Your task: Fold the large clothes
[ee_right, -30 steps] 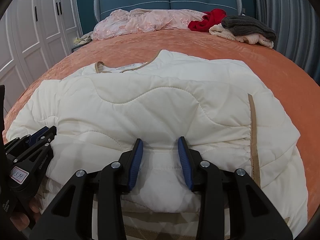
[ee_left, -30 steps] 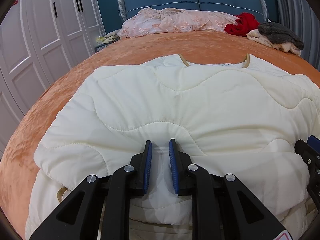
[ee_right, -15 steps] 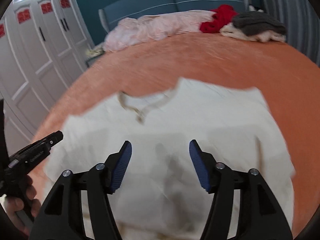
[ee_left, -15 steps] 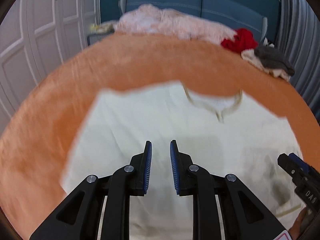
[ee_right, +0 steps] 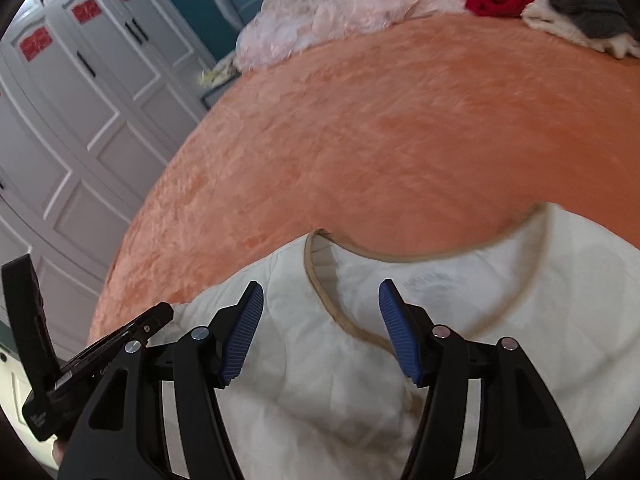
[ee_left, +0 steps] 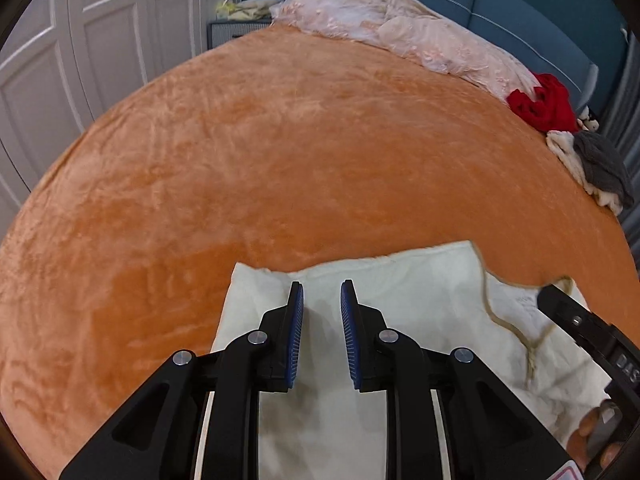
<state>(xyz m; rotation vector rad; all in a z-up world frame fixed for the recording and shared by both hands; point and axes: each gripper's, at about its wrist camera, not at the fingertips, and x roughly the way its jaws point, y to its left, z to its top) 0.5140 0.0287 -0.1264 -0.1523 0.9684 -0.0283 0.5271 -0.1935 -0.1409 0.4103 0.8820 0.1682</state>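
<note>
A cream quilted jacket (ee_left: 420, 312) lies flat on the orange bed, collar end away from me; it also shows in the right wrist view (ee_right: 360, 380) with its tan-trimmed neckline (ee_right: 320, 280). My left gripper (ee_left: 321, 292) hovers over the jacket's far left corner, jaws a small gap apart, nothing between them. My right gripper (ee_right: 321, 292) is wide open and empty above the neckline. Each gripper shows at the edge of the other's view: the right (ee_left: 592, 340), the left (ee_right: 100, 352).
The orange bedspread (ee_left: 280, 152) stretches ahead. At the headboard lie a pink garment (ee_left: 400, 32), a red garment (ee_left: 544, 104) and a grey and cream pile (ee_left: 596, 164). White wardrobe doors (ee_right: 80, 100) stand on the left.
Both grippers let go of the folded jacket edge, rose and moved forward toward the collar end. The right gripper opened wider. The jacket now lies flatter.
</note>
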